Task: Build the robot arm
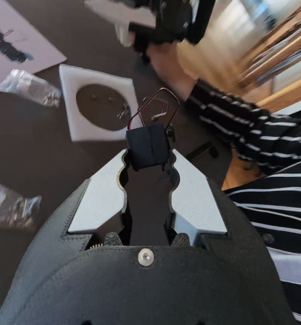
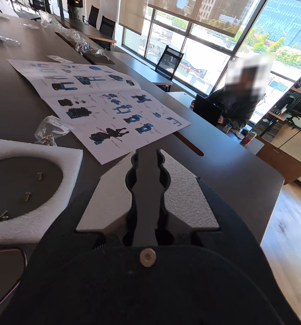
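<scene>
Boxy matte-black servo pinched in left claw, looped wires, right claw empty

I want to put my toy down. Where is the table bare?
Bare dark table lies right of the open instruction sheet, out to the table edge, past the empty right claw. It is crowded on the left: white foam ring with screws and a plastic bag.
</scene>
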